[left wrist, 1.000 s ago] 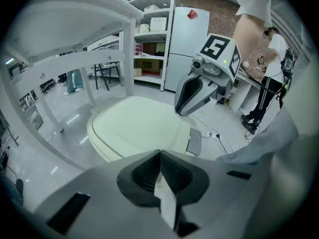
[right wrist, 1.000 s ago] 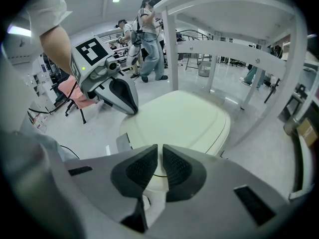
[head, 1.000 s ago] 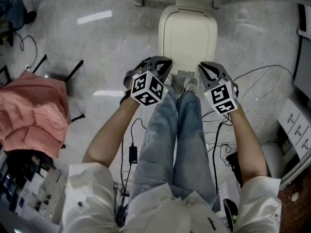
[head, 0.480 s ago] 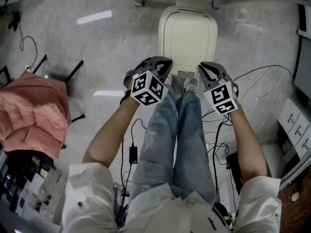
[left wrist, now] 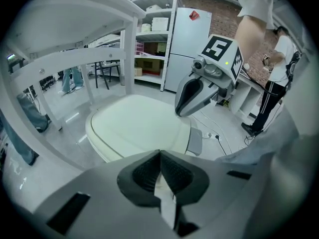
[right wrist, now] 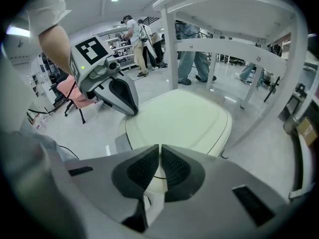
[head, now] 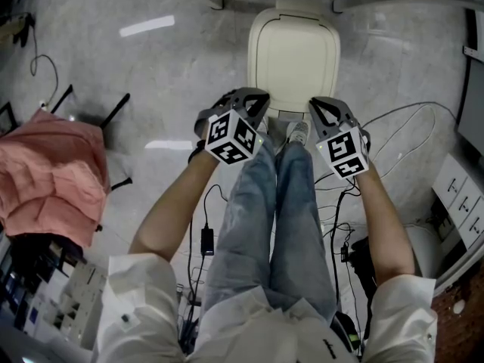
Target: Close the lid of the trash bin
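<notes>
**A:** Where does the trash bin (head: pixel 293 59) sit?

**B:** On the floor (head: pixel 166 74), tucked under a white desk (right wrist: pixel 234 49) and straight ahead of the person's legs. I'd guess it is parked there to be out of the way yet within reach.

**A:** And its lid (right wrist: pixel 182 118)?

**B:** It lies flat on the bin with no gap I can see, so I judge the closing to be done or nearly done.

**A:** The 2 grippers?

**B:** The left gripper (left wrist: pixel 160 154) and the right gripper (right wrist: pixel 160 147) hang side by side over the bin's near edge, 1 on each side of the legs, both tilted down at the lid. Each has its jaws pressed together with nothing between them. A blunt closed tip suits pushing a lid, not gripping it.

**A:** Anything smaller?

**B:** A grey pedal (head: pixel 285 116) at the bin's front, with a shoe (head: pixel 299 132) just beside it. I can't tell whether the shoe presses it.
</notes>
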The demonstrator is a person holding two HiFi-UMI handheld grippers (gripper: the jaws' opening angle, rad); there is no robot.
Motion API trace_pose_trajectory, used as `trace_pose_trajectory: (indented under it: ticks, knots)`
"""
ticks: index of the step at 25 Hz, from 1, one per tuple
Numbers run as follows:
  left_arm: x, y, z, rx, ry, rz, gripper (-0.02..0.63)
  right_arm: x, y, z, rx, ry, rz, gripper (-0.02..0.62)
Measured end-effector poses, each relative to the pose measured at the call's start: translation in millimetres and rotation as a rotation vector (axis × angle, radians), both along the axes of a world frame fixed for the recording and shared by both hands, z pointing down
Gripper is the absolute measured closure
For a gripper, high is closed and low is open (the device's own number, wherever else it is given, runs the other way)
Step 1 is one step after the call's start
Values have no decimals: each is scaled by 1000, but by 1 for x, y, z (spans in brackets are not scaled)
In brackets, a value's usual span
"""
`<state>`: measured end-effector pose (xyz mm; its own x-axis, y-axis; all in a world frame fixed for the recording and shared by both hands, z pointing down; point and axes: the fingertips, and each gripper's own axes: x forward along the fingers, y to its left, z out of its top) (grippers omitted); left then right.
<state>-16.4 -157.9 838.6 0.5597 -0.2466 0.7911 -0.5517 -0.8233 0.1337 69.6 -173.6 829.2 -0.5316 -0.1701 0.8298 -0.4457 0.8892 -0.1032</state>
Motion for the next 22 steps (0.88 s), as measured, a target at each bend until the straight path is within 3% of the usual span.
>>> trace_pose_trajectory:
  ticks: [11, 22]
  knots:
    - [0, -2, -3, 20, 13, -23, 580, -2, -3, -3, 16, -15, 21, 577]
    - [9, -26, -39, 90, 85, -109, 580, -3, -24, -43, 34, -121, 200, 577]
